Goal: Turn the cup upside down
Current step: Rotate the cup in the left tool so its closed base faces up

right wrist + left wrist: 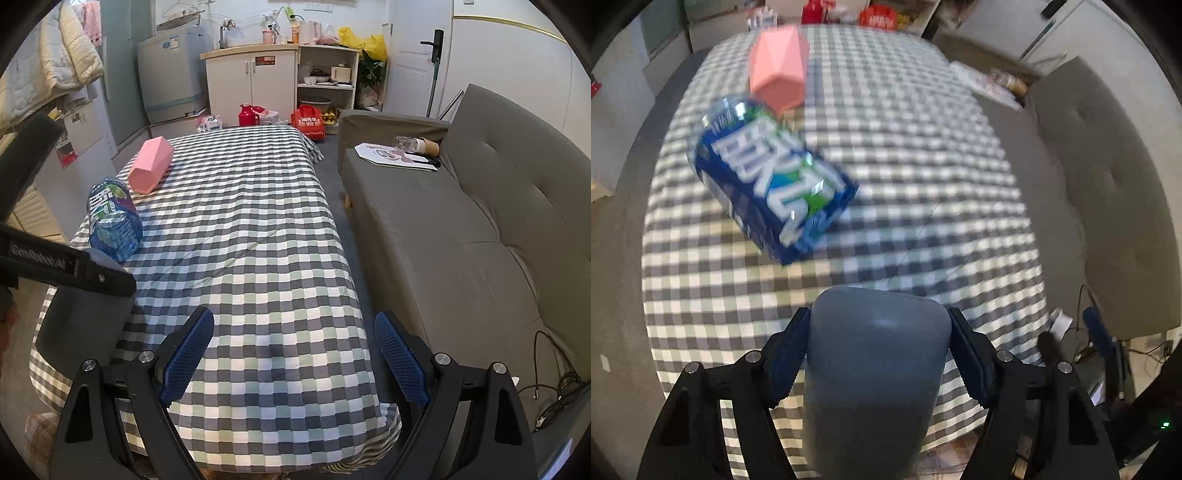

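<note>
My left gripper (879, 354) is shut on a grey cup (871, 369), its blue pads pressed on both sides, holding it above the near end of the checked table (923, 184). The view is blurred by motion. In the right wrist view the grey cup (85, 317) shows at the left edge, under the left gripper's black finger (74, 269); its orientation is hard to tell. My right gripper (295, 354) is open and empty above the table's near end (258, 258).
A blue-labelled water bottle (768, 177) (112, 221) lies on the table's left side. A pink faceted box (779, 70) (151, 170) lies beyond it. A grey sofa (461, 229) runs along the right. Cables (554, 387) lie on the floor.
</note>
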`<state>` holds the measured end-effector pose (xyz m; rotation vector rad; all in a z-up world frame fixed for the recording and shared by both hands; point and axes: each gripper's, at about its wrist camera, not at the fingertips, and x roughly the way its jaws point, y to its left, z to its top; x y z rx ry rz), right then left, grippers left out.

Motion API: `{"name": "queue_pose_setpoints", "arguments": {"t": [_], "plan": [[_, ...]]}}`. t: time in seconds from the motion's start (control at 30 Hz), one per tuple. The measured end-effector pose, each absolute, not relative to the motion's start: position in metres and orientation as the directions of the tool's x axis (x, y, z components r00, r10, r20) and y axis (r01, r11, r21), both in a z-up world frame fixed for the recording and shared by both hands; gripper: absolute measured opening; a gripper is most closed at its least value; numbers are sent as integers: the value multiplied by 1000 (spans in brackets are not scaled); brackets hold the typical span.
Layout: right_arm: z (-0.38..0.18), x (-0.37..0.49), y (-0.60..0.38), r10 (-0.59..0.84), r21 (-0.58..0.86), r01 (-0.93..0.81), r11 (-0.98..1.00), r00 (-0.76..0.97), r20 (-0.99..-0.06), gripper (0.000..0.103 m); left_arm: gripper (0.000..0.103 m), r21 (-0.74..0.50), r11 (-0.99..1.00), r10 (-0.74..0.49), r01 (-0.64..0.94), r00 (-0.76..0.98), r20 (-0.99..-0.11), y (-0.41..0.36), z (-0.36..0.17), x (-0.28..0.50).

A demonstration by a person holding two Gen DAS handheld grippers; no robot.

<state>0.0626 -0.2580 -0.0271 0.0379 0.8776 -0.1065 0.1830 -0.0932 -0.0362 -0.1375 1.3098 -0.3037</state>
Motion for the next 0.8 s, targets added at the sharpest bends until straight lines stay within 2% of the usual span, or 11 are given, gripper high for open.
{"name": "queue_pose_setpoints", "arguments": {"t": [0.17,0.4,0.57,0.63,0.8], "plan": [[-24,62,-258,-87,-19,113,993,638,-765,89,74,-222,950,-302,220,468,-831,-92,-3,158],[-21,60,-254,-95,-35,106,994,643,-760,89,74,-123,952,-274,279,607,-746,-93,-6,115],[-17,59,-251,-94,-39,98,994,648,-755,89,76,-106,952,-267,286,612,-744,-93,-9,102],[-14,58,-251,-98,-43,100,994,652,-752,89,83,-109,952,-261,285,576,-775,-92,-22,103],[-16,57,-253,-96,-35,106,994,647,-757,89,84,-128,958,-244,255,499,-831,-89,-53,108]]}}
